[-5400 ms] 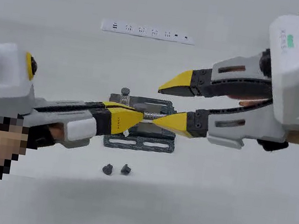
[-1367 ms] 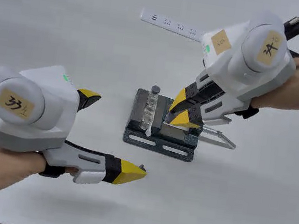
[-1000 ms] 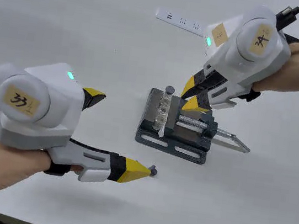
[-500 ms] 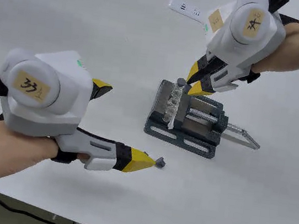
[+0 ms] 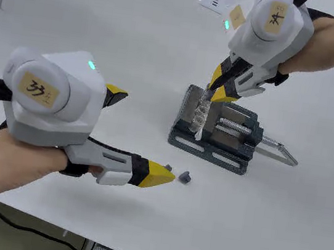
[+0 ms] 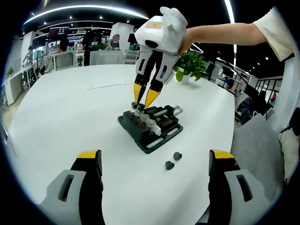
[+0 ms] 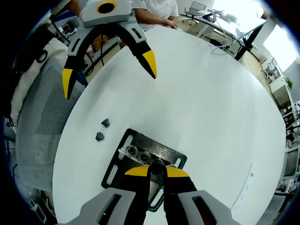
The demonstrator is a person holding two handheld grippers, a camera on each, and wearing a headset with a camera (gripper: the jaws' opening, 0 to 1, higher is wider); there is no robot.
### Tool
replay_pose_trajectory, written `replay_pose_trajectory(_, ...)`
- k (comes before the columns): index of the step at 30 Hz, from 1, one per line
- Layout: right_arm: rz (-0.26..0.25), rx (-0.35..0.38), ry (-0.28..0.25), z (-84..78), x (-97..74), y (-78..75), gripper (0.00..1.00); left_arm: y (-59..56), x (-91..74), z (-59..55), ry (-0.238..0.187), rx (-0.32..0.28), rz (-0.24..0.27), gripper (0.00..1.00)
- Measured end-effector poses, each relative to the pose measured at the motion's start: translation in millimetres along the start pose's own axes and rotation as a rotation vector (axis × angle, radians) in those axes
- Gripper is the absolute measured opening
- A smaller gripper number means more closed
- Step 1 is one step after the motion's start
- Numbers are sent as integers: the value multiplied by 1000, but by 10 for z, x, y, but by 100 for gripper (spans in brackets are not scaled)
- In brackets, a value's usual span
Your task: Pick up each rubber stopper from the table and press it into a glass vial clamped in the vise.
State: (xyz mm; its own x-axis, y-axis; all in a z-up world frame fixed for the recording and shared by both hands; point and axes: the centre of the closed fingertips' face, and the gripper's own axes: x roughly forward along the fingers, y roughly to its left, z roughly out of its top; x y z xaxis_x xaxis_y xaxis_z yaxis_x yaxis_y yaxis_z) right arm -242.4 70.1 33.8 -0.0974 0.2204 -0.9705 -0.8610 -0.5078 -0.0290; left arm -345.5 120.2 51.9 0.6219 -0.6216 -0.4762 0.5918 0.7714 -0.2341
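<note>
Right gripper (image 7: 157, 171): jaws closed on a rubber stopper (image 7: 157, 167), at the row of glass vials (image 7: 134, 151) clamped in the vise (image 7: 115, 168). Left gripper (image 6: 155, 157): jaws wide open, empty, above the white worktop (image 6: 70, 108). Two loose stoppers (image 6: 169, 165) lie beside the vise.

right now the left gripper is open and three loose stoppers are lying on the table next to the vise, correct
No, two loose stoppers lie on the table next to the vise, not three; the left gripper view shows both in front of its jaws. The left gripper is open, as you said.
</note>
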Motion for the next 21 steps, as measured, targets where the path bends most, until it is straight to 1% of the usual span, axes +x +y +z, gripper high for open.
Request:
replay_pose_trajectory(3,-1,-4,12,-27,13,-12,6,-2,0,-18,1,-4,0,94)
replay_pose_trajectory(5,2,6,8,-21,23,-14,6,-4,2,-28,2,-7,-1,94)
replay_pose_trajectory(10,11,3,22,-29,40,-16,6,3,6,-45,4,-12,-3,94)
replay_pose_trajectory(13,17,0,34,-21,35,9,6,0,6,-40,1,-15,-4,93)
replay_pose_trajectory(15,18,3,38,-32,30,-3,6,-2,9,-40,1,-16,-4,93)
replay_pose_trajectory(18,20,29,47,-33,31,-21,6,-9,20,-38,1,-19,-7,93)
replay_pose_trajectory(19,21,49,53,-35,31,-24,6,-12,24,-35,0,-18,-8,93)
replay_pose_trajectory(21,25,59,58,-28,40,-59,5,-16,32,-29,-1,-18,-10,93)
